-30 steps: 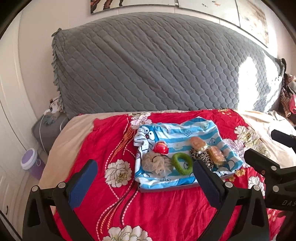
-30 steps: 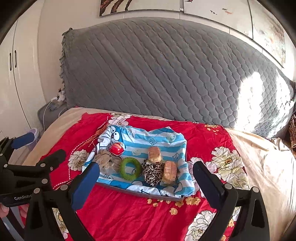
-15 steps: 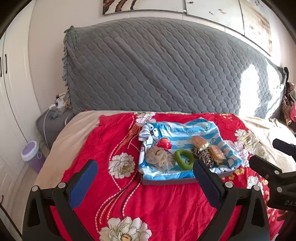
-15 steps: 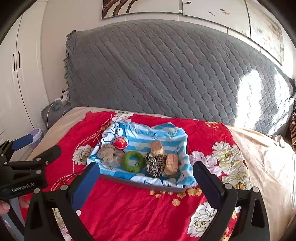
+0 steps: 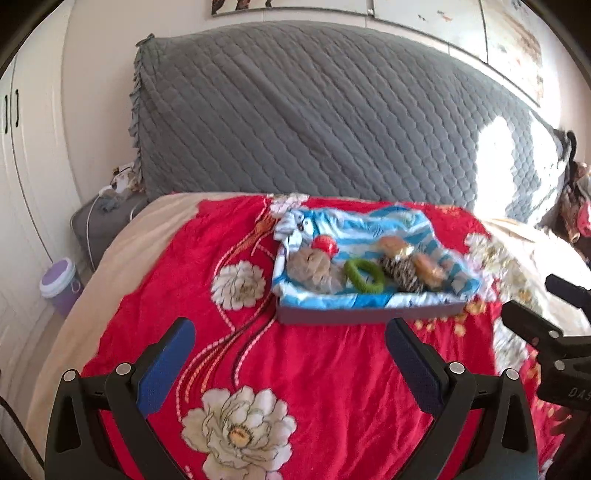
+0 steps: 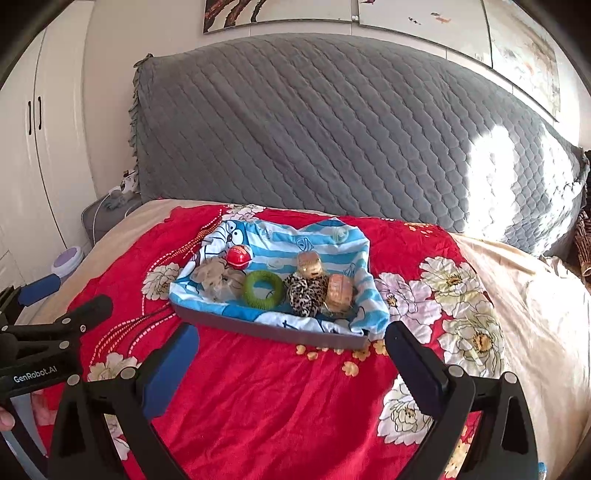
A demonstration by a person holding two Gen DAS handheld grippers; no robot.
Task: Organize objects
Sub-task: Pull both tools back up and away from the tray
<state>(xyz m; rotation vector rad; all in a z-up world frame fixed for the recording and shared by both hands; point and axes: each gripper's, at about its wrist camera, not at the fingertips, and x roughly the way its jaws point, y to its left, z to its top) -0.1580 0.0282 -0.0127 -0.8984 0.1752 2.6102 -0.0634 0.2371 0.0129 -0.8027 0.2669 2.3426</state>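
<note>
Surroundings: I see a bed spread with a red flowered blanket [image 6: 280, 398], backed by a large grey quilted headboard cover [image 6: 332, 129]. At the far left stand white cupboard doors [image 6: 33, 147], a grey bedside stand [image 5: 99, 225] with a white cable on it, and a small purple-lidded bin [image 5: 61, 280] on the floor. Framed pictures [image 6: 280, 11] hang on the wall above.

Tools: My left gripper [image 5: 291, 354] hovers over the blanket with its blue-padded fingers spread wide and nothing between them. My right gripper [image 6: 291, 354] is likewise spread wide and empty. Each tool shows at the edge of the other's view, and both are well short of the tray. Nothing lies between the grippers and the tray but bare blanket.

Task things: A shallow grey tray [image 6: 266, 330] sits mid-bed, lined with a blue-and-white striped cartoon cloth [image 6: 295, 236]. On the cloth, from left to right, lie a beige scrunchie [image 6: 218, 278], a red round thing [image 6: 238, 255] just behind it, a green ring [image 6: 263, 289], a leopard-print scrunchie [image 6: 306, 291], and two wrapped buns [image 6: 340, 290], one behind and one to the right of the leopard scrunchie. The left wrist view is blurred here.
</note>
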